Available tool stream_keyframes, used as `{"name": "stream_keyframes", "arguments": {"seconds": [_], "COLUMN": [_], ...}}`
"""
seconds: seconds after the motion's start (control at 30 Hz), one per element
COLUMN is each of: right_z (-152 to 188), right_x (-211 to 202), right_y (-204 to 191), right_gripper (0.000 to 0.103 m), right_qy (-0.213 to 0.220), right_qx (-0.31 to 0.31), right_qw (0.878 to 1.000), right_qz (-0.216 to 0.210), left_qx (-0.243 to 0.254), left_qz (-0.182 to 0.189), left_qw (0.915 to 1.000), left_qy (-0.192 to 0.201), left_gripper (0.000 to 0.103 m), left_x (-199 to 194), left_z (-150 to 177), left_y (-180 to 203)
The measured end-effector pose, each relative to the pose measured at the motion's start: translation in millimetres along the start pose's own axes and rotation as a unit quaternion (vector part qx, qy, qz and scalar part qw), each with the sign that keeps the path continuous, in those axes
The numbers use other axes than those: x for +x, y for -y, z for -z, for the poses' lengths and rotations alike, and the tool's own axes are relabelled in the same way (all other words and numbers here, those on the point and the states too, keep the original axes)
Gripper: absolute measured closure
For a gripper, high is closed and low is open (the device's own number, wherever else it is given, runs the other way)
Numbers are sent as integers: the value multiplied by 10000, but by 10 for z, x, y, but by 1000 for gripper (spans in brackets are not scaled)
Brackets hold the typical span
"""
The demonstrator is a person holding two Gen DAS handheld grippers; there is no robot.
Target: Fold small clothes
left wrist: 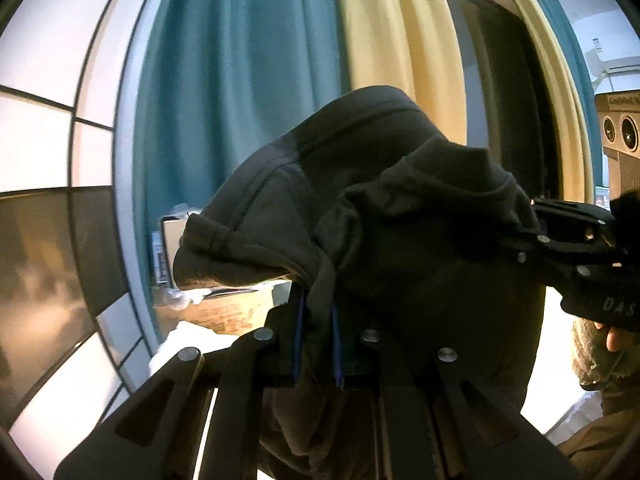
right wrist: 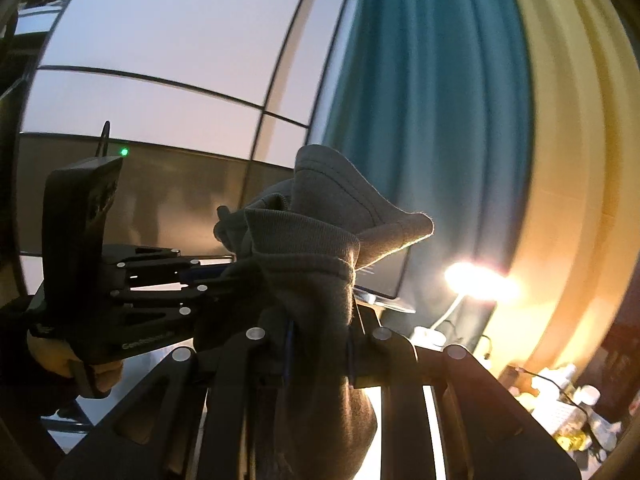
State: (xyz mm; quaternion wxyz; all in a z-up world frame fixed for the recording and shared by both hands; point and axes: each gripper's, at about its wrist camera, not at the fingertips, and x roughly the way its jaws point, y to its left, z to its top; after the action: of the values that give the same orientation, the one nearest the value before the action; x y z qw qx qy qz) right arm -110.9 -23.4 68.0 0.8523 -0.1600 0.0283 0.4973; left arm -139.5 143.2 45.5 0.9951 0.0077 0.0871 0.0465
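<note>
In mid-air before the teal curtain (left wrist: 240,80), a small dark garment (left wrist: 400,220) hangs between left gripper (left wrist: 318,340) & right gripper (right wrist: 318,344), both w/ fingers pinched on its edges; looks soft, light, floppy, so best held at hems/corners.

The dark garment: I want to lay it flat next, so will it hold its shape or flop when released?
Probably floppy: the dark garment bunches and droops between the left gripper and right gripper. Its ribbed hem looks thick, so likely not slippery in the pads.
</note>
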Motion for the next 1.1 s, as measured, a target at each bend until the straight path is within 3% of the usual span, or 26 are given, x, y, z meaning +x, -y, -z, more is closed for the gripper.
{"name": "stream_keyframes", "arguments": {"seconds": [0.3,0.7,1.1], "right_z": [175,606,1077], "right_x": [279,737,1053], "right_y": [53,636,1042], "right_gripper": [83,83,83], "right_qy": [-341,-914,-1405], "right_qx": [228,902,1397], "right_qw": [9991,9913,9797], "right_qz": [-54,278,305], "left_qx": [-58,11,-74], "left_qz": [99,437,587], "left_qw": [9990,9942,9853], "left_qy": [-428,-986,-1603], "left_gripper": [93,93,93], "left_x": [285,976,1598], "left_z": [153,296,488], "left_y": [-47,163,248]}}
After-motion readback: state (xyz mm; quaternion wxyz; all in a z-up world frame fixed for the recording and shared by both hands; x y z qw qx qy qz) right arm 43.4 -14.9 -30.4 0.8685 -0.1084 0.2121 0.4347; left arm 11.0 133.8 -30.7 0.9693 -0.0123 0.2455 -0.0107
